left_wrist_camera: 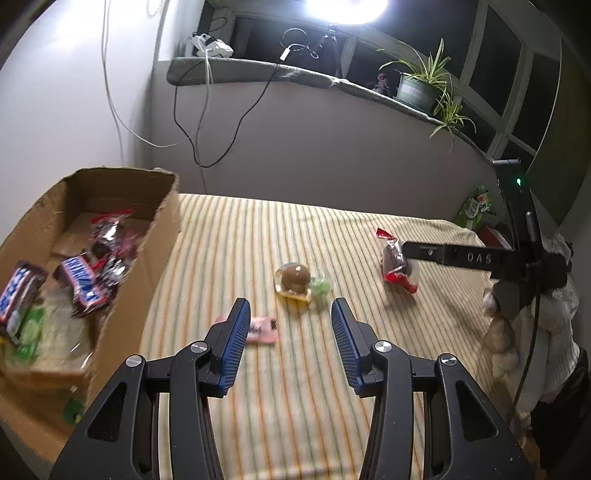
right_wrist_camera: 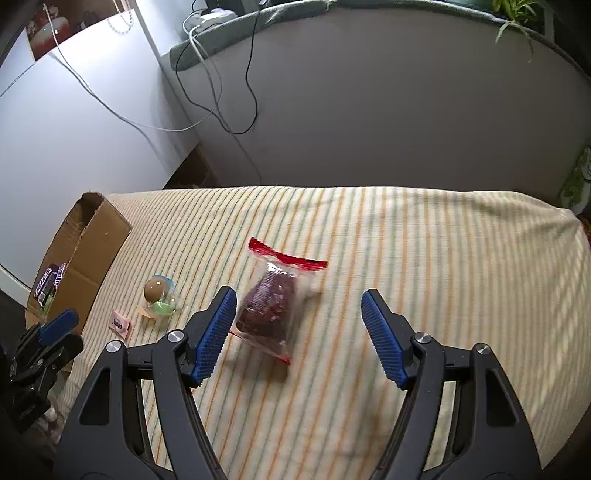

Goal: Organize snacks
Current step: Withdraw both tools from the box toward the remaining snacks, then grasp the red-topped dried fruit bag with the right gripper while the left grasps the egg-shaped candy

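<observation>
Cardboard box at the bed's left edge already holds several bars, while three snacks remain on the sheet: red-sealed bag, round cup, pink sweet; both grippers gape empty.

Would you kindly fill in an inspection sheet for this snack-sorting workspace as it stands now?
Surface: yellow striped cloth, mostly bare.
Job's things: open brown cardboard box at left holding wrapped chocolate bars; clear red-edged bag of dark snacks, clear round tub with a brown ball and small pink sachet lie loose on the cloth.
Clutter: nothing seen.
Grippers: left gripper open, empty; right gripper open, bag between the jaws, untouched.
Cables: black and white leads hang from the sill.
Surroundings: potted green plant, bright lamp, dark window.
</observation>
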Demonstrator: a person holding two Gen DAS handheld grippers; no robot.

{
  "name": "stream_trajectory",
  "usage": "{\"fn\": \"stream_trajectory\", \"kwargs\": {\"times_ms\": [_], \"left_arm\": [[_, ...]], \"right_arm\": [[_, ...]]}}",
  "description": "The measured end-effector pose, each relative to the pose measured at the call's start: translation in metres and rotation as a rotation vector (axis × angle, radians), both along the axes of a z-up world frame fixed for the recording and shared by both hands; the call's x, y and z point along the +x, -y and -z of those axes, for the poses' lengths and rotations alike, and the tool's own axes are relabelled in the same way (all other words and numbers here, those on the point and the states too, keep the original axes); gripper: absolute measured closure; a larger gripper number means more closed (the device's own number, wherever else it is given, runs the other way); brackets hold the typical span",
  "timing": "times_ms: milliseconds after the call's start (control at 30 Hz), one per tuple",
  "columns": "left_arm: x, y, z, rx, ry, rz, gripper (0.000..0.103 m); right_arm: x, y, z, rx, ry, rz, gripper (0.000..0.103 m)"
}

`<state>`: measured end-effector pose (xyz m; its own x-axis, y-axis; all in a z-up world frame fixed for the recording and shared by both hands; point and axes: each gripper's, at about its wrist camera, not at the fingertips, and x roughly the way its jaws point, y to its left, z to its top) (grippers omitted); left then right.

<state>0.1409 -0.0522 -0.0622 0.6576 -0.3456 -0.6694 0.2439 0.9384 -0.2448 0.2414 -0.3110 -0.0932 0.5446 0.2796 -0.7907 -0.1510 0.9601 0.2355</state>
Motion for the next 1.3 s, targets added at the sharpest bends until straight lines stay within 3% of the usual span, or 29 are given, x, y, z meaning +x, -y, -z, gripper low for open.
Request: {"fn": "stream_trajectory", "kwargs": {"times_ms": [167,700,833,900,1067,1300], "left_arm": [[0.027,0.008,0.008,-0.028,-0.040,-0.001,0.072],[0.064,0.035,0.036,0.072,-0.114,0.029,0.074],[0.065,0.033,0.037,0.070,-0.110,0.036,0.074],[0.064,0.034,0.036,0.075,-0.103,0.034,0.074],[0.065,0.031,0.035,0.059,-0.098,0.034,0.081],[0.064,0.028,0.034,0.048,-0.099,0.017,0.082]], "right_arm": [[0.009,-0.007,0.009,0.009,-0.010,-0.001,0.030],[0.013,-0.017,0.023,-0.003,-0.008,-0.020,0.032],[0.012,-0.025,0.023,-0.022,-0.004,-0.041,0.044],[0.011,-0.028,0.023,-0.022,-0.010,-0.061,0.058],[0.007,-0.035,0.023,-0.044,-0.003,-0.081,0.066],[0.003,-0.030,0.023,-0.031,-0.006,-0.069,0.068]]}}
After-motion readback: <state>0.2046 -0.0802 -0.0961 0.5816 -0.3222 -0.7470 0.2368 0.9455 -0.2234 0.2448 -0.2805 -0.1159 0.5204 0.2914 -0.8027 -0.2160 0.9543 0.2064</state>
